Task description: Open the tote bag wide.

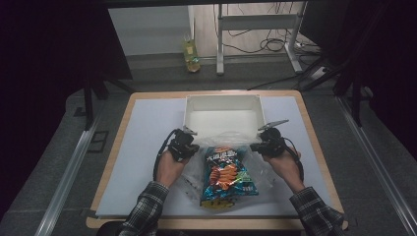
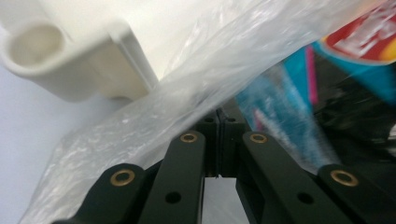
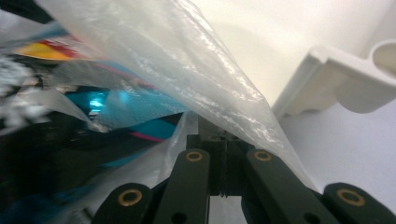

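The left tongs (image 1: 193,147) sit at the 9 o'clock side of the clear plastic bag (image 1: 223,140), jaws brought fully together and clamped on a fold of the bag's film. In the left gripper view the left tongs (image 2: 219,122) show both black jaws meeting with no gap, the film gathered over their tips and stretching away toward 1 o'clock. The right tongs (image 1: 254,146) sit at the 3 o'clock side of the same bag, jaws likewise pressed together and clamped on the film. In the right gripper view the right tongs (image 3: 223,140) pinch the bag's edge, the film rising from the tips toward 11 o'clock. The bag's mouth is stretched between the two tongs. The chip packet (image 1: 225,176), blue with orange print, lies partly inside the bag on the table (image 1: 147,128), near the table's 6 o'clock edge, its upper end between the two tongs. The white bin (image 1: 223,115) stands on the table at 12 o'clock from the packet, just beyond the bag; its rim corner (image 2: 70,60) appears close to the left tongs, and its opposite corner (image 3: 345,84) close to the right tongs.
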`<state>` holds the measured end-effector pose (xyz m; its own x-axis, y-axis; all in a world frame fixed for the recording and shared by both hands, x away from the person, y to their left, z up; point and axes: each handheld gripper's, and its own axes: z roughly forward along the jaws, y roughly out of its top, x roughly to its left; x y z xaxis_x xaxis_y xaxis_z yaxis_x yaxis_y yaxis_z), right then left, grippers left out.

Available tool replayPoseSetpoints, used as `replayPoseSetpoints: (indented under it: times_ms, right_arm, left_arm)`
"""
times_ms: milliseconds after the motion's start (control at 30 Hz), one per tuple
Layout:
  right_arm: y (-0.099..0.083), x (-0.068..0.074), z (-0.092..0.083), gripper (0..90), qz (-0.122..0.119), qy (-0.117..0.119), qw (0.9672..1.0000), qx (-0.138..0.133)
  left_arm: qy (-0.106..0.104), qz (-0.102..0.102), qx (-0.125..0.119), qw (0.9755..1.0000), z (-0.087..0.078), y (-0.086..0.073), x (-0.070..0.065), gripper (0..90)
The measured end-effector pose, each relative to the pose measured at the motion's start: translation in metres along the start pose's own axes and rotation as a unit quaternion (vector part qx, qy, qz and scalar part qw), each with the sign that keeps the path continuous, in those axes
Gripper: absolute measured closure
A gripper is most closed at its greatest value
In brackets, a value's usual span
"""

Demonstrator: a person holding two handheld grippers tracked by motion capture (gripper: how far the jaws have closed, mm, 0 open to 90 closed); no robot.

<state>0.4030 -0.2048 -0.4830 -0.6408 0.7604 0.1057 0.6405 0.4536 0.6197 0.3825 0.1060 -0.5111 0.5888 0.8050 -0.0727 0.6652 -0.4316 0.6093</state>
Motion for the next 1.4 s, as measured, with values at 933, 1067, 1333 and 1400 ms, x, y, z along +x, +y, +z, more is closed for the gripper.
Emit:
replayPoseSetpoints:
  times_ms: [933, 1067, 1333, 1400]
  right_arm:
    - [-0.055, 0.027, -0.005, 89.4, -0.027, 0.060, 0.9959, 0.063]
    - [-0.053, 0.024, -0.019, 89.3, -0.027, 0.060, 0.9969, 0.042]
    - [-0.018, 0.025, -0.034, 89.3, -0.033, 0.074, 0.9968, -0.003]
    - [-0.009, 0.028, -0.028, 89.3, -0.035, 0.081, 0.9960, -0.007]
  left_arm:
    - [-0.123, 0.044, 0.057, 0.9898, -0.008, -0.032, -0.035, 88.9]
    - [-0.089, 0.045, 0.027, 0.9947, -0.028, -0.022, -0.028, 88.3]
    - [-0.143, 0.057, -0.035, 0.9875, -0.048, 0.023, -0.040, 87.4]
    - [-0.143, 0.066, -0.029, 0.9871, -0.036, 0.031, -0.048, 87.4]
